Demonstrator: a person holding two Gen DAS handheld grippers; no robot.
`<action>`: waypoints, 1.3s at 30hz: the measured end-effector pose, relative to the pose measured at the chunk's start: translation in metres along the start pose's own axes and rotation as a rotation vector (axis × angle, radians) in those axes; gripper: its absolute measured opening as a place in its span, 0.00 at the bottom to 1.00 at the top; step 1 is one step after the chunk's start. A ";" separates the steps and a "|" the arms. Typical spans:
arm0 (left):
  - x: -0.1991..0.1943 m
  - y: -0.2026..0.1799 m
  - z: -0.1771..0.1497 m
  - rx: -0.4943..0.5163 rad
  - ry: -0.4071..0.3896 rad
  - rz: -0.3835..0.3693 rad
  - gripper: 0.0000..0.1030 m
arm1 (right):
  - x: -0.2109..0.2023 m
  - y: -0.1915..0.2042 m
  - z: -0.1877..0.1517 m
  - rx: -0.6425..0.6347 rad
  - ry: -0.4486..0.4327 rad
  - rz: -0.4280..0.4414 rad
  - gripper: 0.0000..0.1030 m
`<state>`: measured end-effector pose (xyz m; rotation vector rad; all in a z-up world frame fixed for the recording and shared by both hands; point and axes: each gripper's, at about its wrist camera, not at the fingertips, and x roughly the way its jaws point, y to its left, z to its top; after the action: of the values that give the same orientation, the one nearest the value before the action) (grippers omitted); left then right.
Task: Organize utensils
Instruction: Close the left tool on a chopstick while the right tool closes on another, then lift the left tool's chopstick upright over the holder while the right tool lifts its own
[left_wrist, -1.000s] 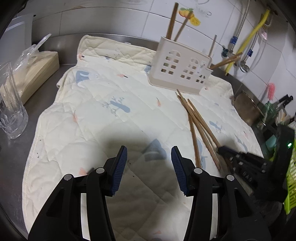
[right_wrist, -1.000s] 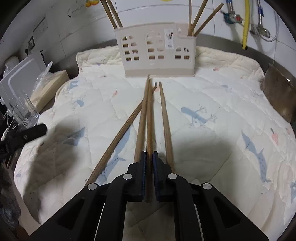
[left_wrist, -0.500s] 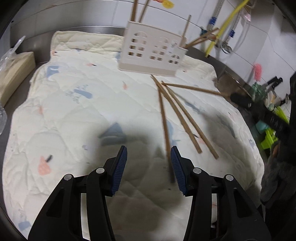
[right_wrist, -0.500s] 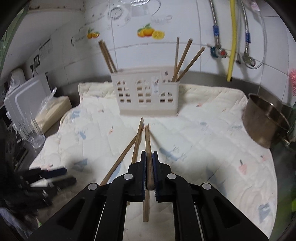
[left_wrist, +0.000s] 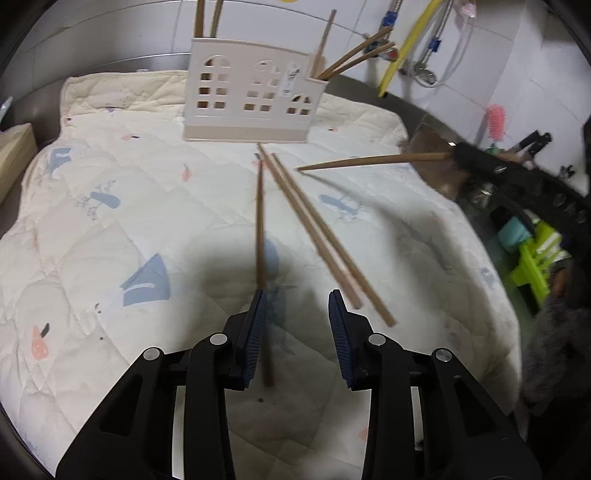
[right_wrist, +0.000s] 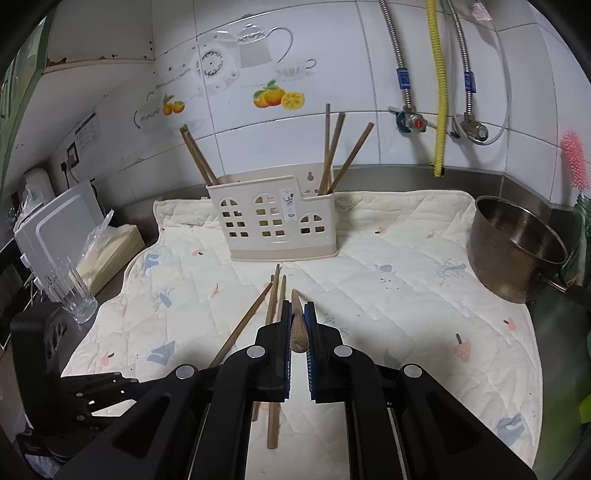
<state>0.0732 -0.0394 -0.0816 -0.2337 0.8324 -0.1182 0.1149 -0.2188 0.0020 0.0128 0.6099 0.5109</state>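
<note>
A cream utensil holder (left_wrist: 251, 99) (right_wrist: 279, 225) with window cut-outs stands at the back of a quilted mat and holds several wooden chopsticks. Three chopsticks (left_wrist: 314, 229) (right_wrist: 271, 314) lie loose on the mat in front of it. My right gripper (right_wrist: 297, 332) is shut on one chopstick (right_wrist: 297, 325) and holds it in the air, pointing at the holder; it also shows in the left wrist view (left_wrist: 373, 160). My left gripper (left_wrist: 297, 325) is open and empty, low over the mat, with the near end of one loose chopstick (left_wrist: 260, 236) beside its left finger.
The quilted mat (left_wrist: 110, 221) (right_wrist: 406, 295) covers a steel counter. A metal pot (right_wrist: 517, 247) stands at the right edge. A glass (right_wrist: 72, 295) and a wrapped tissue box (right_wrist: 110, 247) stand on the left. Pipes and a yellow hose (right_wrist: 439, 85) run down the tiled wall.
My right gripper lifted one chopstick off the mat and raised it toward the holder. My left gripper moved right and forward, over the loose chopsticks, still open.
</note>
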 end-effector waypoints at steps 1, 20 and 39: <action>0.001 0.001 -0.002 -0.002 -0.005 0.032 0.34 | -0.002 -0.002 0.001 0.002 -0.004 0.000 0.06; 0.031 0.011 0.000 -0.019 0.036 0.097 0.09 | -0.010 -0.008 0.008 0.007 -0.035 0.013 0.06; -0.052 0.016 0.091 0.066 -0.182 0.044 0.05 | -0.005 -0.006 0.052 -0.099 -0.012 0.005 0.06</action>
<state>0.1064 0.0002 0.0107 -0.1614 0.6515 -0.0815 0.1430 -0.2193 0.0460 -0.0760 0.5722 0.5447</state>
